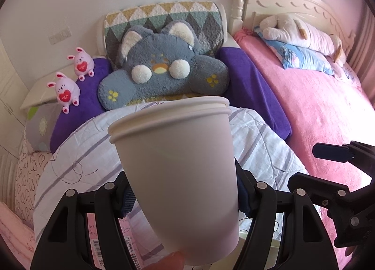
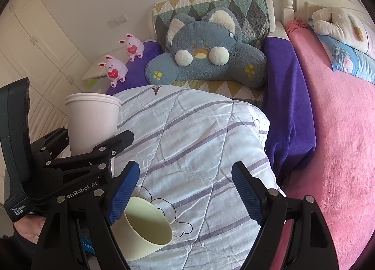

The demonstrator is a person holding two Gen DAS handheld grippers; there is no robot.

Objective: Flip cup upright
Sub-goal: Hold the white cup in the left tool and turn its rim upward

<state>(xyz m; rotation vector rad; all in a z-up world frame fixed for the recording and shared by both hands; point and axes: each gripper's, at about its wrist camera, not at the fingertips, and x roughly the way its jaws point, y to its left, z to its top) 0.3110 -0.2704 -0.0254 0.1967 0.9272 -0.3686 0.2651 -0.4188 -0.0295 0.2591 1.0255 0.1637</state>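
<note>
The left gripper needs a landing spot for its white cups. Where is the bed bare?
The striped quilt is bare between the grey plush cushion and the right gripper. It is crowded near the yellow cup lying under the right gripper's left finger.

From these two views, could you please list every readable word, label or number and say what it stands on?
"enRobot.AI": on the left gripper, seen from the right wrist.
"Data Acquisition System": on that gripper's handle.
Barcode label and pink sheet under the left gripper: print too small to read.
Red hearts on the two bunnies: lettering too blurred.
Blue label beside the cream cup: cut off, unreadable.
White cup: no text.
</note>
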